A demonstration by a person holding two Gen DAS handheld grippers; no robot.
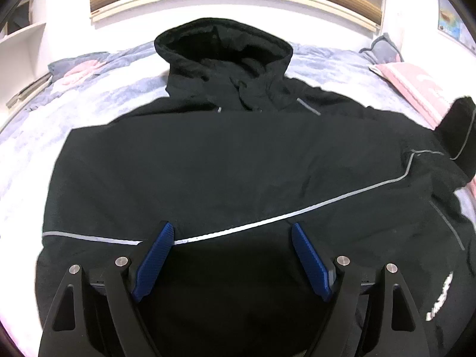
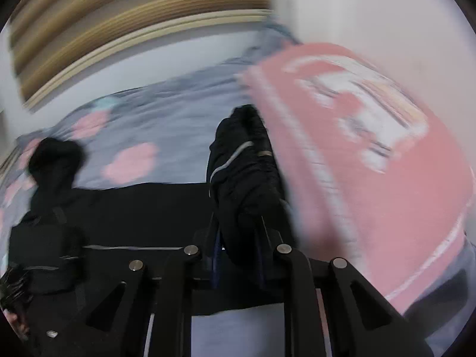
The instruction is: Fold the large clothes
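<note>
Bed with floral sheet; black jacket flat, hood far. Left gripper spread over near hem; right gripper pinches the sleeve, lifted at right, nearer the fold.

White lettering on the black jacket's hem, too distorted to read.

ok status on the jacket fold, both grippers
Left gripper open, above the black jacket body. Right gripper shut on the sleeve, lifted. Pink pillow close beside the sleeve.
</note>
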